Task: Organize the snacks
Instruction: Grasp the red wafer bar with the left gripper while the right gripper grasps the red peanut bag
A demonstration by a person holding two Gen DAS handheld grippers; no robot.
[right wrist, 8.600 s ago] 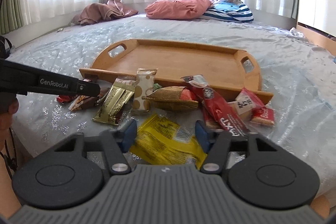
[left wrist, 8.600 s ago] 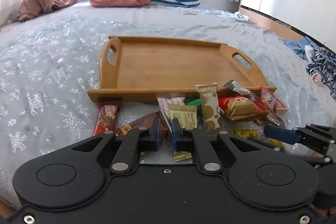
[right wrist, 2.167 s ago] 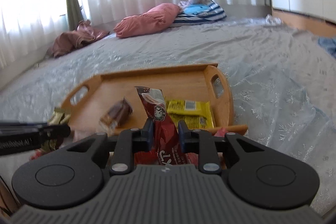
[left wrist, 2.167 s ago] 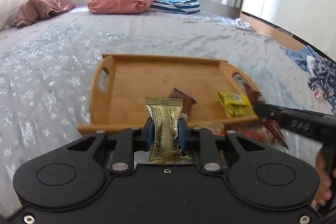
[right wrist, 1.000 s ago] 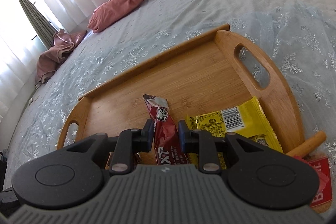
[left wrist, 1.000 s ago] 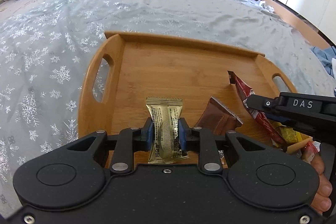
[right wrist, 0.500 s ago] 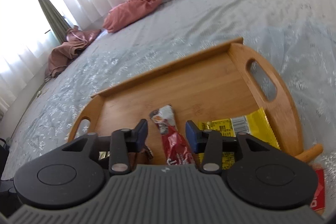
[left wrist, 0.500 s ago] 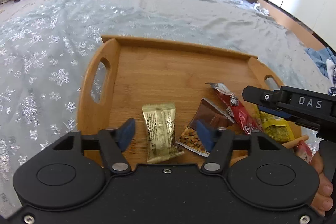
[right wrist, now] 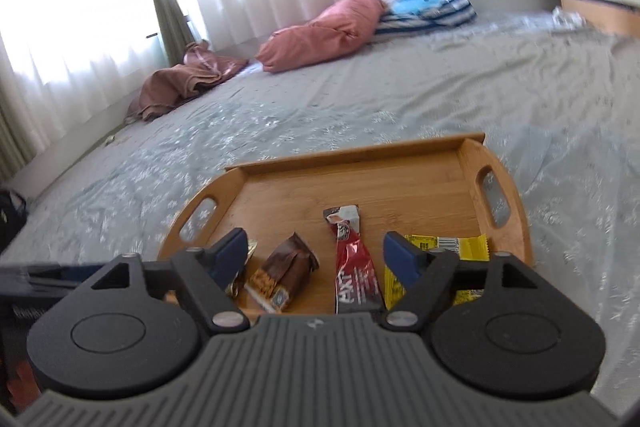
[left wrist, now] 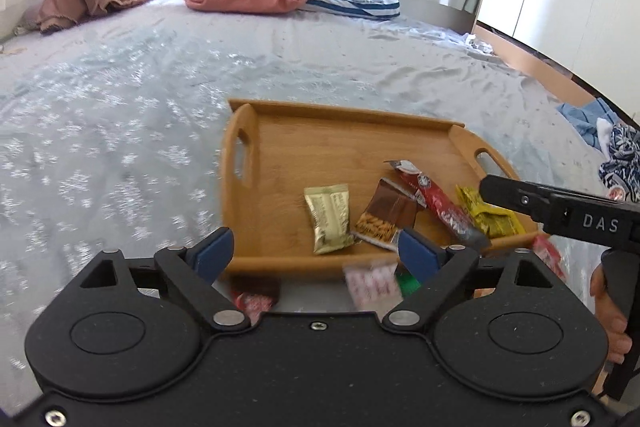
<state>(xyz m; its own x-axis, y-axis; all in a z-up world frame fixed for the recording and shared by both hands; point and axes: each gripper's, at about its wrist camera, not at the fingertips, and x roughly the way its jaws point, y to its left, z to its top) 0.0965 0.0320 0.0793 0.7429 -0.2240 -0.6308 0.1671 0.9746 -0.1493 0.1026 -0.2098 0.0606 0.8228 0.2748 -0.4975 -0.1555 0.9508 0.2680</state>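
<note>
Both my left gripper (left wrist: 310,253) and right gripper (right wrist: 314,253) are opening, empty, snacks lying at the tray's (left wrist: 280,247) six o'clock edge.

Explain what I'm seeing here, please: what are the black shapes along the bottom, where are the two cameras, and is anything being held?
Each picture comes from a camera on a hand-held gripper, looking forward along its jaws. The black shape with blue pads is that gripper: the left gripper in one view, the right gripper in the other. Both jaws are opening and hold nothing. On the bed lies a wooden tray with four snacks: a gold packet, a brown packet, a red stick and a yellow packet. More snacks lie blurred on the cover before the tray. The black bar marked DAS is the right gripper seen sideways.
</note>
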